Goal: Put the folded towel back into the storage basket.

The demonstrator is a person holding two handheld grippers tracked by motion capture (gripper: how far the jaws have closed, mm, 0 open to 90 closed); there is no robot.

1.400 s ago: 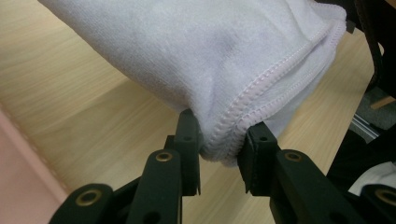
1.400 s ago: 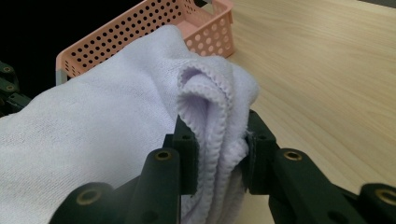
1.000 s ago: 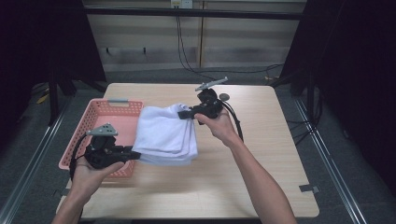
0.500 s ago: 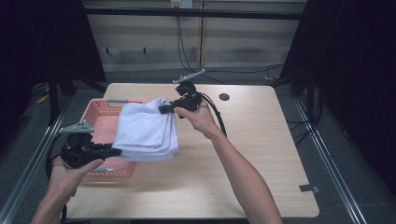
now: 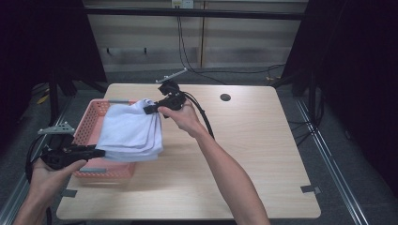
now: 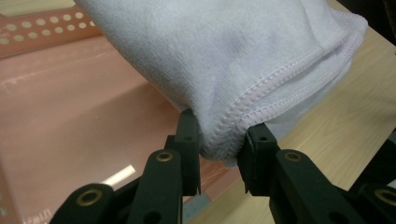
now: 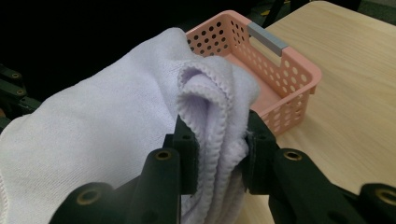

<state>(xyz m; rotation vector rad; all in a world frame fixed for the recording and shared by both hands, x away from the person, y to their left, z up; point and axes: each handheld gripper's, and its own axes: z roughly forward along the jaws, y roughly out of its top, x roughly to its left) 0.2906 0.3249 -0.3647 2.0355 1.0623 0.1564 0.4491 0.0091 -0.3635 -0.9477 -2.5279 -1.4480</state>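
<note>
A folded white towel (image 5: 129,133) hangs in the air between both grippers, partly above the pink perforated basket (image 5: 89,123) at the table's left. My left gripper (image 5: 99,152) is shut on the towel's near stitched corner (image 6: 224,140), with the basket floor (image 6: 70,116) below it. My right gripper (image 5: 151,110) is shut on the thick far fold (image 7: 217,121), just beyond the basket's rim (image 7: 280,70). In the right gripper view the towel (image 7: 93,140) stretches away toward the other hand.
The light wooden table (image 5: 253,154) lies to the right of the basket, with a round cable hole (image 5: 225,97) near its far edge. Tape marks sit at the front corners (image 5: 310,189). Dark floor surrounds the table.
Both grippers have carried the towel to the left, from over the table's middle to over the basket. Both holds on the towel are unchanged.
</note>
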